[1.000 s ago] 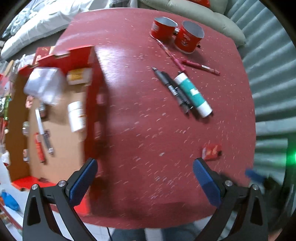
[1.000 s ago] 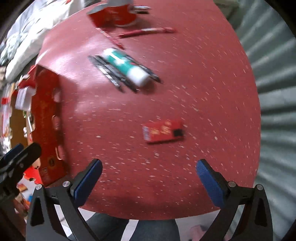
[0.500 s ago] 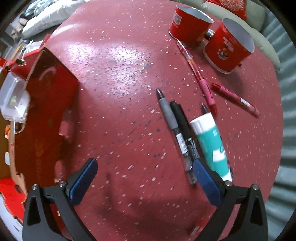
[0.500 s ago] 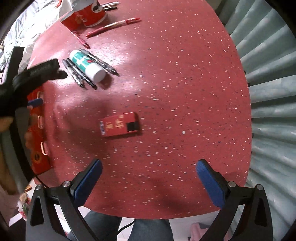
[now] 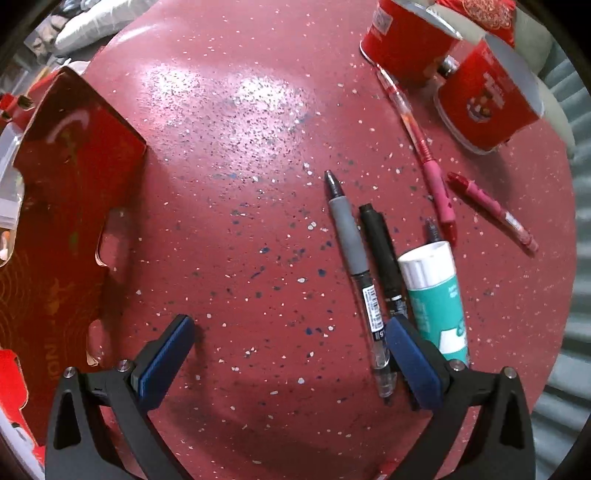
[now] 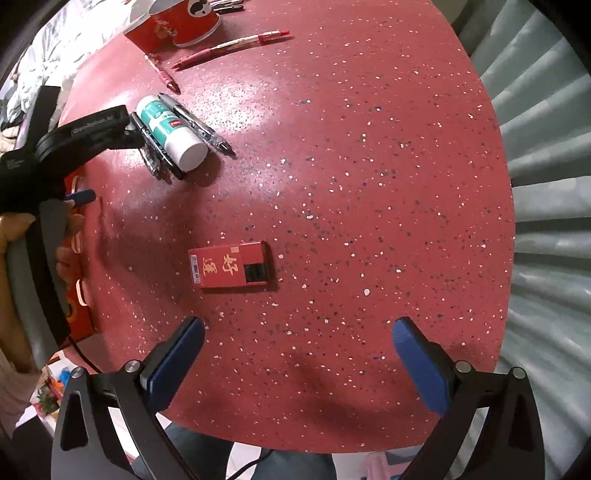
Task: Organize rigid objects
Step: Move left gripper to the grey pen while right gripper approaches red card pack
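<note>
- Left gripper (image 5: 286,334) is being lowered, jaws apart and empty, beside the grey-grip clear-barrel pen (image 5: 356,266) lying on the speckled red bench (image 5: 229,155).
- Right gripper (image 6: 297,345) is being held with jaws apart and empty near the flat red card box (image 6: 229,268).
- Next, judged: left jaws to be shifted over the pen, then closed.

A home: bedding (image 5: 85,29) and a cushion (image 5: 532,33) border the red table (image 5: 240,155).

A round red speckled tabletop (image 6: 369,166) fills the space ahead of the claws, glare pooled at its far middle. Right of the claws hangs a pale green pleated curtain (image 6: 546,206); far left, rumpled white bedding (image 5: 92,27).
</note>
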Motion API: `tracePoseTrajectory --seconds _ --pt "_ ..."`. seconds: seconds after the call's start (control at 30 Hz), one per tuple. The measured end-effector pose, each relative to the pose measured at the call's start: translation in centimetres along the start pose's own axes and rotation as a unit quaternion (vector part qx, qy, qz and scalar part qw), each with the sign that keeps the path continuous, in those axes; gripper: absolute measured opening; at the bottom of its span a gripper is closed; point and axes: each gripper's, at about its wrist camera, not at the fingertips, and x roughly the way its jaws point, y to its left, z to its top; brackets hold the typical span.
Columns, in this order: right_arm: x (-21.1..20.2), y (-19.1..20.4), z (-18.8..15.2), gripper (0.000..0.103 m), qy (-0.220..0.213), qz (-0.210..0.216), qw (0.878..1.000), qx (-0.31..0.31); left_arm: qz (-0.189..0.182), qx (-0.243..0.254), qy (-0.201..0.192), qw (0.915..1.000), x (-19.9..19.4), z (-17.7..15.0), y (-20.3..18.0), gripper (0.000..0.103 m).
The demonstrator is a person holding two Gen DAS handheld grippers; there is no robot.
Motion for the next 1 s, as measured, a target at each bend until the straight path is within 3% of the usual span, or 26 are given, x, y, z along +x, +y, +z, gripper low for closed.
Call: tracePoseTrajectory --seconds 0.23,0.33,0.43,0.47,0.53,0.7,0.77,0.87,1.0 --pt "0.0 1.2 0.0 0.102 -0.008 -0.011 1.000 -0.020 0.020 -0.012 0.002 0.9997 0.8 1.0 1.8 0.103" --pt "0.3 3.7 0.5 0.102 -0.029 -0.037 0.992 -0.119 0.016 0.007 0.001 0.9998 1.0 1.7 2.4 0.103" --pt "1.6 6.7 0.5 0.102 -0.036 -0.077 0.965 -0.249 0.012 0.046 -0.008 0.9988 1.1 2.3 1.1 0.103" --pt "2.3 8.1 0.3 0.102 -0.039 -0.093 0.946 -0.307 0.016 0.060 -0.013 0.9980 1.2 2.4 0.5 0.103" --pt "3.3 9.9 0.2 0.102 -0.036 -0.102 0.921 -0.373 0.006 0.056 -0.012 0.9983 1.4 2.5 0.4 0.103" --pt "5.8 13.0 0.2 0.101 -0.020 -0.112 0.873 -0.474 0.006 0.020 -0.013 0.9997 1.0 1.4 -0.2 0.103" --pt "6.5 13.6 0.3 0.088 -0.013 -0.113 0.857 -0.502 0.006 0.008 -0.018 0.9998 0.9 0.6 0.2 0.103" --pt "7.5 14.2 0.2 0.081 0.007 -0.112 0.842 -0.528 0.006 0.005 -0.031 0.9995 0.9 -1.7 0.1 0.103" --pt "7.4 14.2 0.3 0.075 0.009 -0.101 0.845 -0.525 0.007 0.004 -0.032 0.9995 0.8 -3.5 -0.7 0.103"
